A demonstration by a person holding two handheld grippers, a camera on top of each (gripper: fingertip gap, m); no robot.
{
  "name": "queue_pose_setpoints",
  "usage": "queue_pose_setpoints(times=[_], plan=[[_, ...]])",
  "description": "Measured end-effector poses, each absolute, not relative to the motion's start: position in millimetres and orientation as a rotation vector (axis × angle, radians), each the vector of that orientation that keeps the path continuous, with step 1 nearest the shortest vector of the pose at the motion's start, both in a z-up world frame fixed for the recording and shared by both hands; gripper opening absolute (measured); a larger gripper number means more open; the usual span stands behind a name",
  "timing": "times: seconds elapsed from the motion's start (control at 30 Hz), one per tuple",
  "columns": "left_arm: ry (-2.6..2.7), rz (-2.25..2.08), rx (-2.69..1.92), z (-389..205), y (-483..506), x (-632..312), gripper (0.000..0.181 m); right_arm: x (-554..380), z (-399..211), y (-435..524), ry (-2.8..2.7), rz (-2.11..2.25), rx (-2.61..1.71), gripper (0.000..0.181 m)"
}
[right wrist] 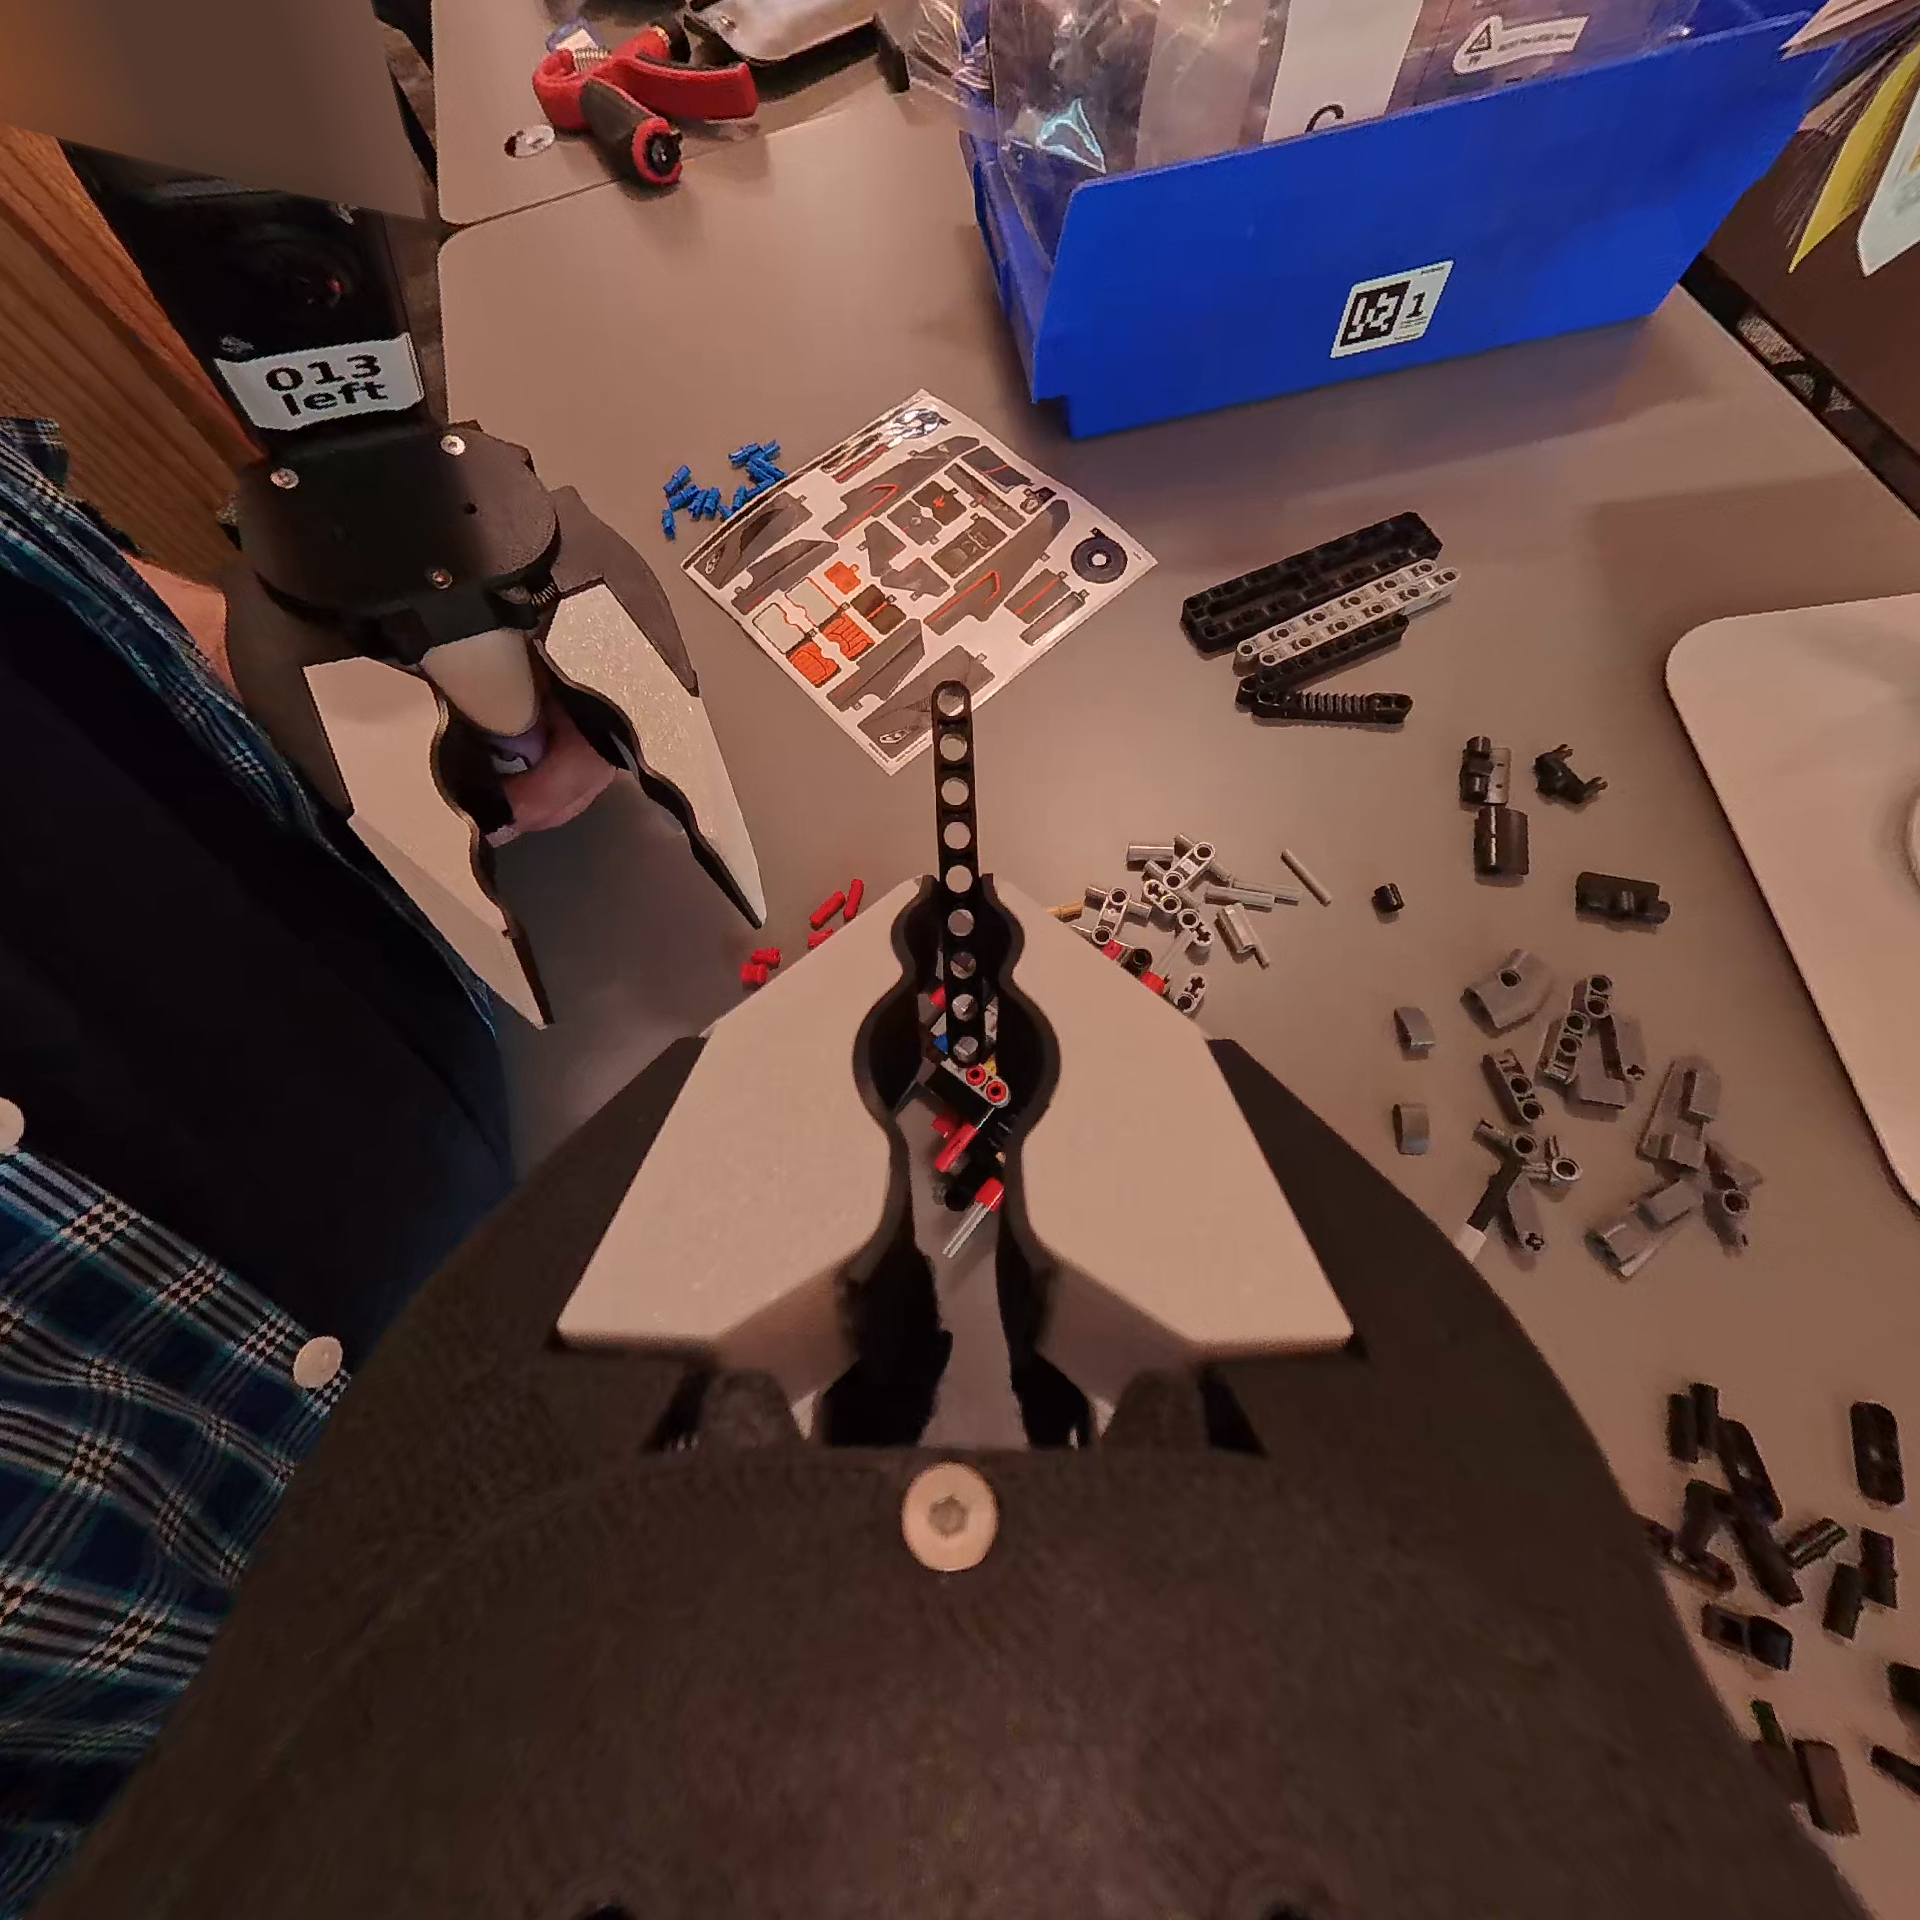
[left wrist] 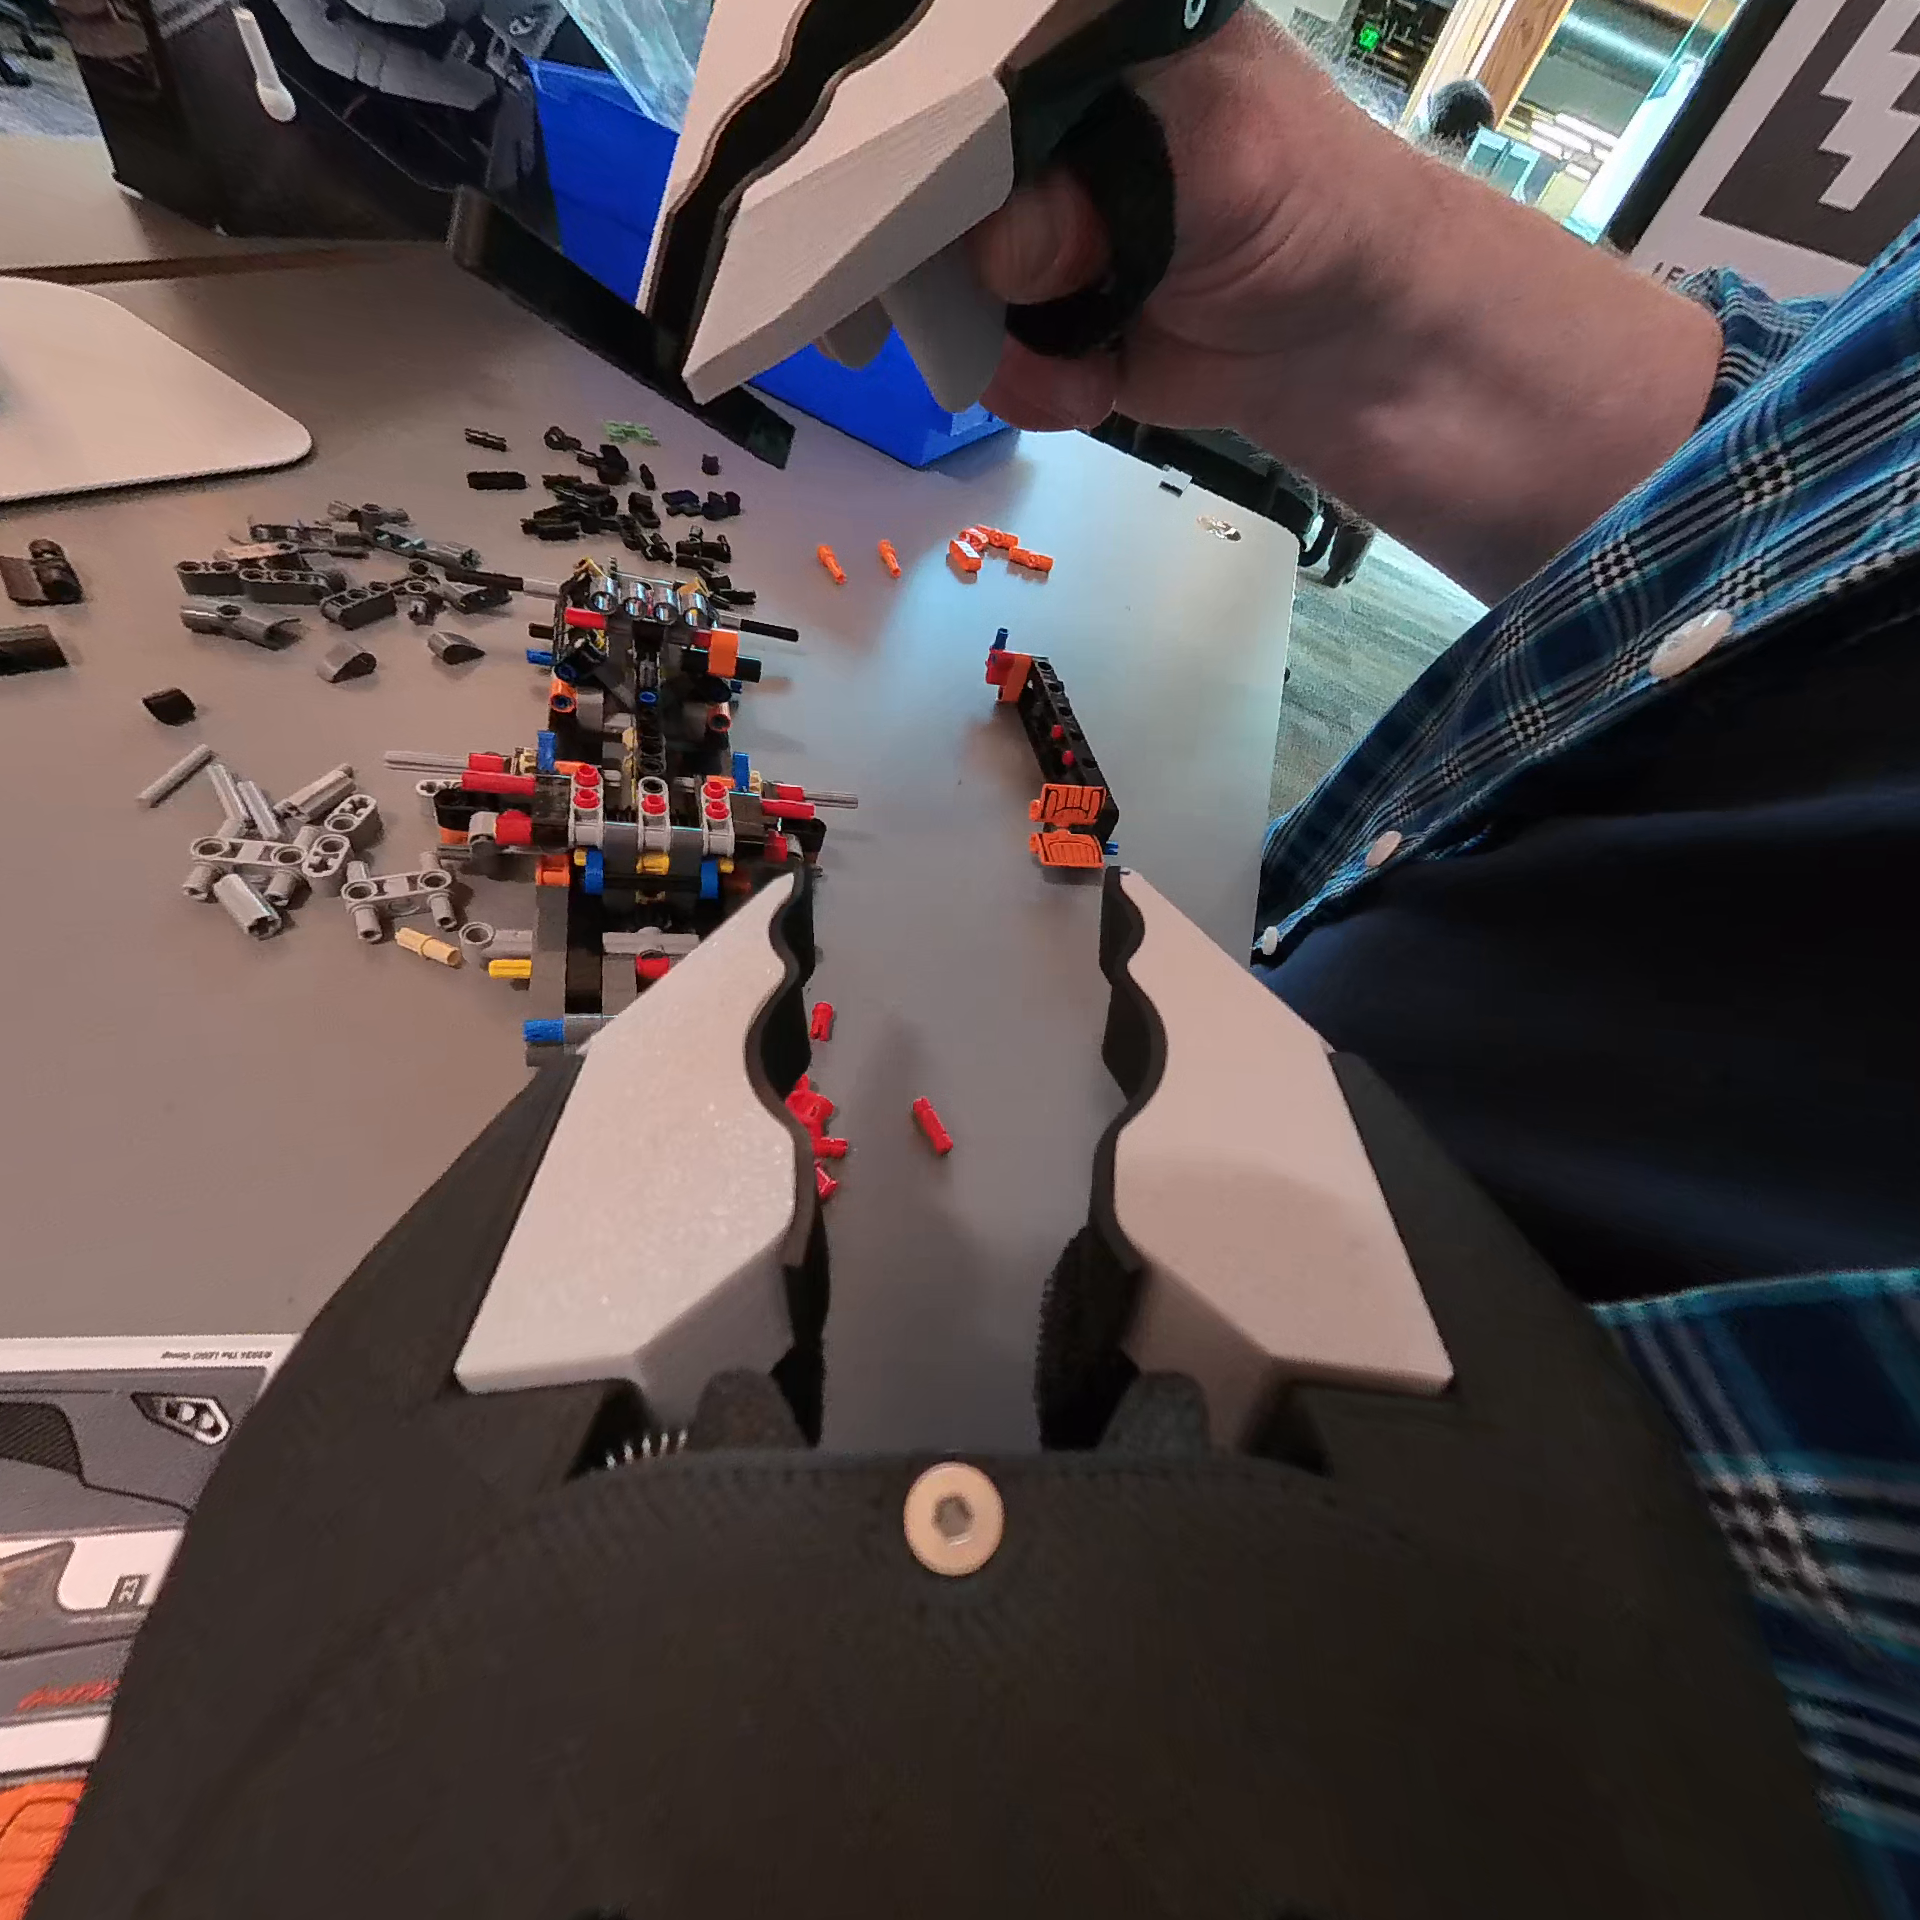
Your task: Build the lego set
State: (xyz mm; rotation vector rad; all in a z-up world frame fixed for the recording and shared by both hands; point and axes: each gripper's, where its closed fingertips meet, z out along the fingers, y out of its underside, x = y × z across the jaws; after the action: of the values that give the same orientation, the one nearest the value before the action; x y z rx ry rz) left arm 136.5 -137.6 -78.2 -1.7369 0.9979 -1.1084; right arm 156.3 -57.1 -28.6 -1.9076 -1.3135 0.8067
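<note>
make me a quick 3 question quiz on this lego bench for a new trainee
1. True or false: the right claw is shut on a long black beam.
2. Multiple choice: what lies on the table between the fingers of the open left claw?
A. blue pins
B. red pins
C. grey connectors
3. Fill in: the sticker sheet lies in front of the ____ bin.

Key
1. True; the beam sticks out past the fingertips.
2. B; the red pins sit loose in the gap, while the blue pins lie by the sticker sheet.
3. blue
</note>
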Motion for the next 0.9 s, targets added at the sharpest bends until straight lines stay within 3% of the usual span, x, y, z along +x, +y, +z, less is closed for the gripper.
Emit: queue_pose_setpoints(times=[0.9], plan=[[0.999,-1.13,-1.747,-80.3,-138.9,137.7,0.055,157.6,-25.3,-58.8,-1.311,0.806,-1.895,0.004]])
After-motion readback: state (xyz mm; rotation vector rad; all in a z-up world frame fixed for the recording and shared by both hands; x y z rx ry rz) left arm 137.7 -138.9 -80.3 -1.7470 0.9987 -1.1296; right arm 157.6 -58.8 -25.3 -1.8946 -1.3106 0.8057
